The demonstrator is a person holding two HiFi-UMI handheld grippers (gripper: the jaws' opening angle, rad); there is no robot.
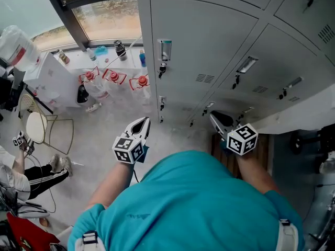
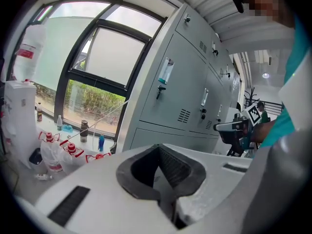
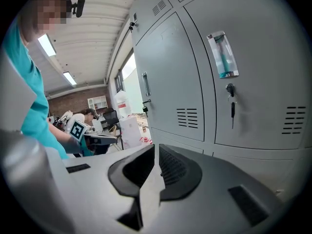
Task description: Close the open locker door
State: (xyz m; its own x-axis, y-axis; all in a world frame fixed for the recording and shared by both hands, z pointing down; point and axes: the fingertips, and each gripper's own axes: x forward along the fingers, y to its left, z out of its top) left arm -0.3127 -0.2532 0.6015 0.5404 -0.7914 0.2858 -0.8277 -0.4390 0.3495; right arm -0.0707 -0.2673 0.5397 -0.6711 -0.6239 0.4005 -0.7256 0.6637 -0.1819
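While you face the lockers, your left gripper [image 1: 145, 121] hangs at 7 o'clock of the keyed locker door [image 1: 204, 41], jaws pressed together on nothing. That door lies flush with its neighbours. Your right gripper [image 1: 214, 117], at 6 o'clock, is clamped empty too.

Grey floor [image 1: 104, 135] bears red-capped jugs [image 1: 113, 77] and chair [image 1: 35, 127]
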